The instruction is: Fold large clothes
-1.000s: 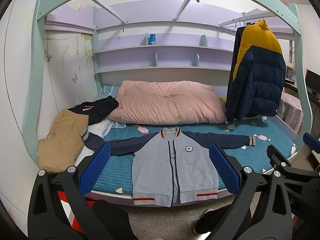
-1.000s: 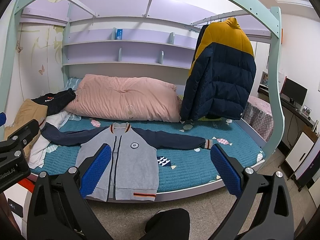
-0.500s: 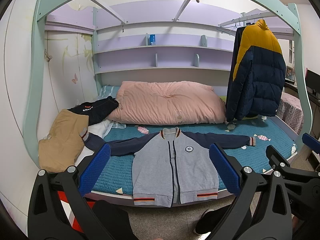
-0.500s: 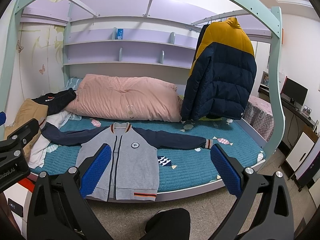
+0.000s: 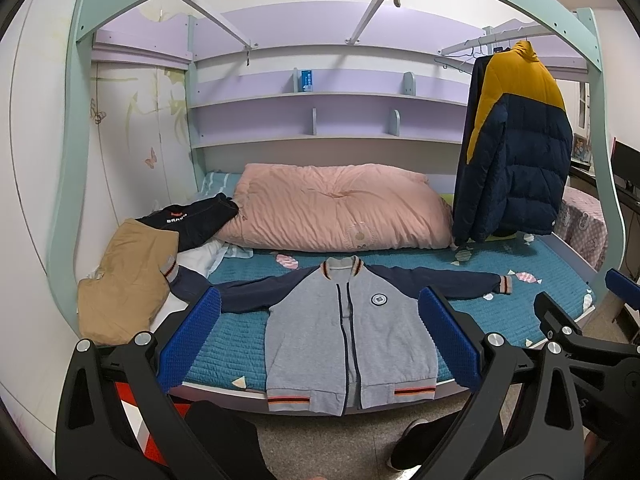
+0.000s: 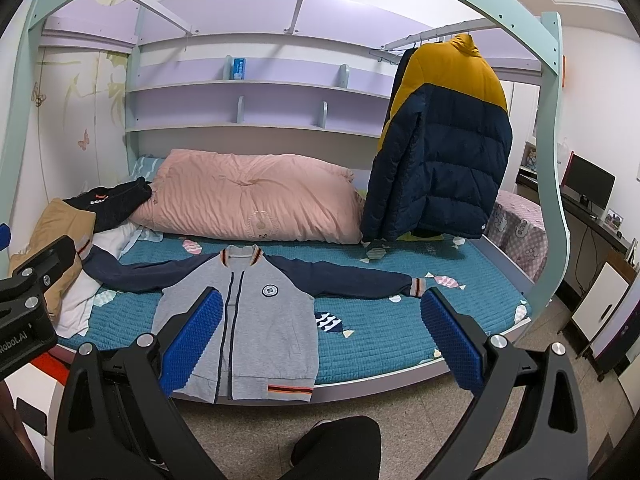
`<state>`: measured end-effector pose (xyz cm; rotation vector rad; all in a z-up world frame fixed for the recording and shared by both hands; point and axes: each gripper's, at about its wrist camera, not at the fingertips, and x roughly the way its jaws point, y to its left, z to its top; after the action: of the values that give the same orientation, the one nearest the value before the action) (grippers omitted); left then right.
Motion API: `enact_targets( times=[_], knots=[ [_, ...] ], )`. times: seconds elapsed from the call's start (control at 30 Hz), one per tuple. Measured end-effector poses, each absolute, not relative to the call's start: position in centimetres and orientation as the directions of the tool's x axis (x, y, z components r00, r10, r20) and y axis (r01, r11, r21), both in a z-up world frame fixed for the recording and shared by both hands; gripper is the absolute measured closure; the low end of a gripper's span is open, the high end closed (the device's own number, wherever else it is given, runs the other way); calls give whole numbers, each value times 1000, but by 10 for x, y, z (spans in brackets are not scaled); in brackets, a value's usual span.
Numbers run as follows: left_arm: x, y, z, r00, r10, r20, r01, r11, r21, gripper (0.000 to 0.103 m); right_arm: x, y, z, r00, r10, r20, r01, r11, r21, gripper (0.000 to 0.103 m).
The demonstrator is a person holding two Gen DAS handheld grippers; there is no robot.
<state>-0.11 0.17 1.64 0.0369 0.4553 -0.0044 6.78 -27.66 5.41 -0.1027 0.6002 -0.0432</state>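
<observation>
A grey zip jacket (image 5: 348, 332) with navy sleeves lies flat on the teal bed cover (image 5: 516, 312), front up, sleeves spread out, hem at the bed's front edge. In the right wrist view the same jacket (image 6: 256, 320) sits left of centre. My left gripper (image 5: 320, 332) hangs open in front of the bed, short of the jacket, nothing between its blue pads. My right gripper (image 6: 320, 340) is open too, held off the bed's edge, empty. The right gripper's tip shows at the right of the left wrist view.
A pink quilt (image 5: 336, 208) lies behind the jacket. Tan (image 5: 124, 276) and black (image 5: 192, 220) clothes are piled at the bed's left end. A navy-and-yellow puffer coat (image 6: 440, 152) hangs at the right. Bed frame posts stand at both sides. A person's legs and shoe (image 5: 416, 444) are below.
Both views have crept slightly nearer the bed. The jacket lies as before and both grippers stay open.
</observation>
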Motion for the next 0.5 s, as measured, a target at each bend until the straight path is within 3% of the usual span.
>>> enact_targets(
  times=[0.5],
  knots=[
    [-2, 1, 21, 900, 9, -436, 9, 999, 39, 4, 68, -280, 53, 824, -71, -561, 13, 994, -106, 7]
  ],
)
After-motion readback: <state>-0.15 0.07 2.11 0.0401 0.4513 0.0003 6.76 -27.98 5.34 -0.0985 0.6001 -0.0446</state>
